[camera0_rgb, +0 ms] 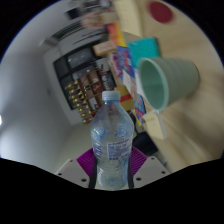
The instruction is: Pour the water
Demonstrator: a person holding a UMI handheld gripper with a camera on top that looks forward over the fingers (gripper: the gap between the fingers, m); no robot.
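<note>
A clear plastic water bottle (111, 135) with a pale label and a white cap stands up between my fingers, and both purple pads (87, 162) press against its sides. My gripper (111, 168) is shut on the bottle's lower body. The whole scene looks tilted. Beyond the bottle and to its right, a light green cup (168, 80) shows with its open mouth turned toward the bottle, on a pale table (190, 130).
Behind the bottle stands a rack or shelf (82, 75) with snack packs and colourful boxes (125, 60). A bright blue-green card (143, 48) sits behind the cup. A red round thing (160, 10) shows far back.
</note>
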